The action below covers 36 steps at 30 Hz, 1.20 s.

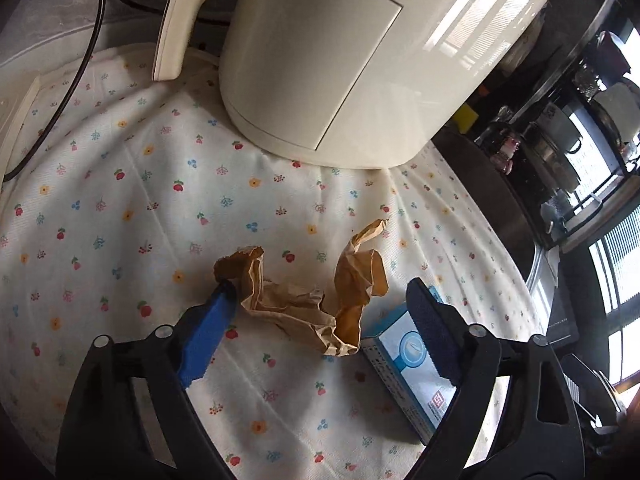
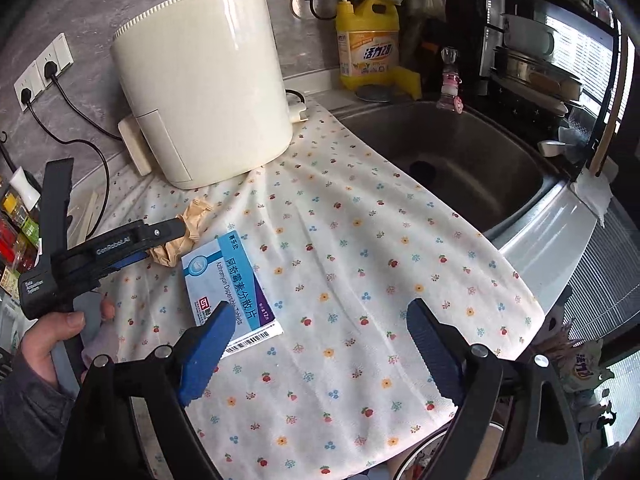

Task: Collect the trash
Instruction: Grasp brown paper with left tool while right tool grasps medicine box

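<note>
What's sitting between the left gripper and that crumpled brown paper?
Nothing visible. The left gripper straddles the crumpled brown paper, jaws open. The medicine box lies beside the paper, under the other finger.

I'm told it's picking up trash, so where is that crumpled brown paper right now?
The crumpled brown paper lies on the flowered cloth, in front of the cream appliance and beside the blue medicine box; the left gripper has its open fingers on either side of it.
</note>
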Motion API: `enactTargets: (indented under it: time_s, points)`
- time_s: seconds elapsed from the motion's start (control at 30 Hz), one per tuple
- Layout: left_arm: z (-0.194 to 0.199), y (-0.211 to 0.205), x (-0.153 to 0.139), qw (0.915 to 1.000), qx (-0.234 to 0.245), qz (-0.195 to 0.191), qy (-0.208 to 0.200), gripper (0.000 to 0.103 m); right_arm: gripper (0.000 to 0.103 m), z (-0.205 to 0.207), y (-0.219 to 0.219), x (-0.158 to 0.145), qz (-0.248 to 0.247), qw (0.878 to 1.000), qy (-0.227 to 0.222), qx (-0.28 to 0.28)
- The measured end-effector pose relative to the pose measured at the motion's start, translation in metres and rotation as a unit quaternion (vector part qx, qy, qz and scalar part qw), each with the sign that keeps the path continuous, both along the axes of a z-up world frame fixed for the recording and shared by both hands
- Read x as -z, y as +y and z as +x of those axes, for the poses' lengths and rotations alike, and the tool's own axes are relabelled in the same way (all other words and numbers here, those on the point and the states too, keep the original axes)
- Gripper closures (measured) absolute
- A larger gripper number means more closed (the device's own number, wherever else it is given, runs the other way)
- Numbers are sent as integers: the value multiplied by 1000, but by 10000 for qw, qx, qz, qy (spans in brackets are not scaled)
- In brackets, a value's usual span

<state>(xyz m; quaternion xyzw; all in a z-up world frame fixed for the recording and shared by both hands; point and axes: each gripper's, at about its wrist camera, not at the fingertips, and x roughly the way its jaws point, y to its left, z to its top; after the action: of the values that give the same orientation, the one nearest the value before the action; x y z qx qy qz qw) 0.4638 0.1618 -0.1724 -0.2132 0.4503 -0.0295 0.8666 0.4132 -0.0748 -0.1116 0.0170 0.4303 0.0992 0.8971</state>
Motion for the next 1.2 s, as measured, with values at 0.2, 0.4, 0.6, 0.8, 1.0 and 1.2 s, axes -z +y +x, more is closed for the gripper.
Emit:
enactTargets:
  time_s: [0.2,0.4,0.6,0.8,1.0,1.2]
  points:
    - [-12,2,-5,9998,101,159,21,80,17,5,18,2,-41,9997,21,-247]
    - [-43,30,-16,9995,-77,248,-199,83,10,14,52,22,-314,9964,151,-773]
    - [-83,61,-24,9984,-441,218,-282,83,9,24,70,39,-417,9931,212,-1079]
    - [-127,90,-32,9945,-918,336,-383,83,8,37,80,49,-521,9918,185,-1151]
    - [-175,106,-35,9893,-1327,436,-412,82,35,36,90,59,-709,9873,185,-1409]
    - [-207,92,-44,9858,-1515,510,-510,82,39,11,91,46,-550,9837,7,-1712]
